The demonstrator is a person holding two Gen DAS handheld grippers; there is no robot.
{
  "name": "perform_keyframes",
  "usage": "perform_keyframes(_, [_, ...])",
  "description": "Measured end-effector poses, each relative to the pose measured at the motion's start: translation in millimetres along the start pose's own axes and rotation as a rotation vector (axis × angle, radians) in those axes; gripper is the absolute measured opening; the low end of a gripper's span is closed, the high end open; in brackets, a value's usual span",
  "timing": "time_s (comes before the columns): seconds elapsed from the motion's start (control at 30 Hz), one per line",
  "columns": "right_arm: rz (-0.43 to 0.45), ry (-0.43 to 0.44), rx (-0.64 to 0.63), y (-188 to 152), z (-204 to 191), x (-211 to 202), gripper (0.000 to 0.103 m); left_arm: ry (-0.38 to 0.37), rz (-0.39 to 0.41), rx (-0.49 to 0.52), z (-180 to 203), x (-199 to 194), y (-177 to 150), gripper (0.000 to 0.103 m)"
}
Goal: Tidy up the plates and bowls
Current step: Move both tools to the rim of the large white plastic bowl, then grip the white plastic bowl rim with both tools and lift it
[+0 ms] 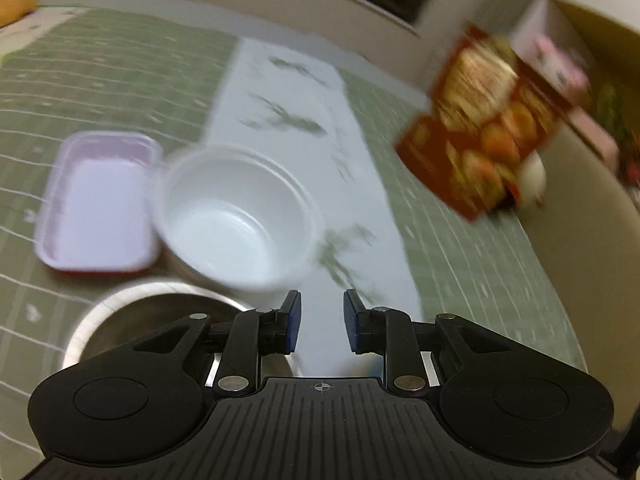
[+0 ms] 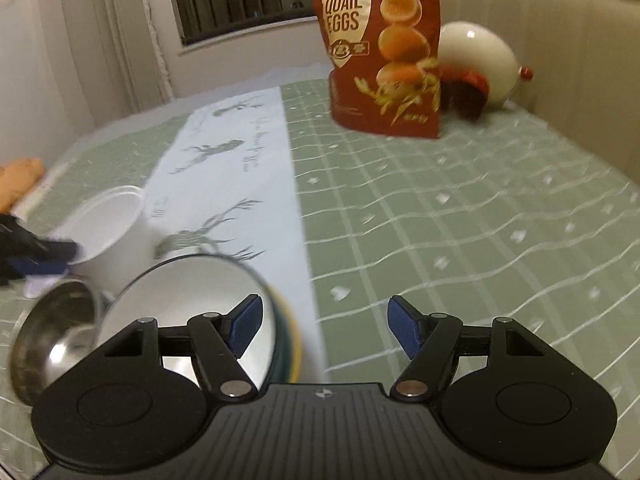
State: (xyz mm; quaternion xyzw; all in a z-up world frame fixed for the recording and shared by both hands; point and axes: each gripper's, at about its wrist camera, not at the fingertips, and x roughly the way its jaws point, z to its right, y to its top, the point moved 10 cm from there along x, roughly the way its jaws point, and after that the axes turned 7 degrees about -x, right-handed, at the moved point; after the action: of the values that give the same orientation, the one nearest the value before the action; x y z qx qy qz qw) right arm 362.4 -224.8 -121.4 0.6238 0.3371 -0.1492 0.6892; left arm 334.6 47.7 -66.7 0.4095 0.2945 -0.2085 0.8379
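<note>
A white plastic bowl stands on the table beside a shallow rectangular tray, white inside and red underneath. A steel bowl lies nearer, partly hidden under my left gripper, which is open with nothing between its pads, just right of the white bowl's near rim. In the right wrist view a bowl, white inside with a yellow and green outside, sits tilted next to the steel bowl and the white plastic bowl. My right gripper is open; its left finger overlaps that bowl's rim, with the pads not pressing on it.
A red quail-egg bag stands at the far side, with a white egg-shaped ornament behind it. A green checked cloth and a white deer-print runner cover the table. An orange object lies at the left edge. A beige seat back curves around the right.
</note>
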Motion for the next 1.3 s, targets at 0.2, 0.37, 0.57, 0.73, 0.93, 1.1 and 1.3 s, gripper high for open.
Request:
perform_keyframes(0.2, [-0.030, -0.015, -0.156, 37, -19, 6, 0.076, 0.096, 0.063, -0.091, -55, 7, 53, 0.025])
perform_keyframes(0.37, [-0.041, 0.112, -0.209, 64, -55, -2, 0.078, 0.117, 0.068, -0.098, -76, 19, 77, 0.025])
perform_keyframes(0.57, [-0.121, 0.069, -0.241, 82, -80, 27, 0.079, 0.138, 0.019, -0.058, -88, 42, 80, 0.025])
perform_keyframes(0.73, [-0.147, 0.185, -0.240, 95, -120, 46, 0.079, 0.135, -0.022, -0.051, -98, 62, 77, 0.025])
perform_keyframes(0.93, [-0.192, 0.285, -0.091, 112, -166, 84, 0.079, 0.117, -0.055, -0.058, -103, 82, 72, 0.025])
perform_keyframes(1.1, [-0.318, 0.240, -0.043, 94, -188, 140, 0.056, 0.098, -0.097, -0.049, -100, 95, 62, 0.026])
perform_keyframes(1.3, [-0.426, 0.329, 0.022, 72, -206, 159, 0.033, 0.101, -0.076, 0.011, -90, 96, 64, 0.020])
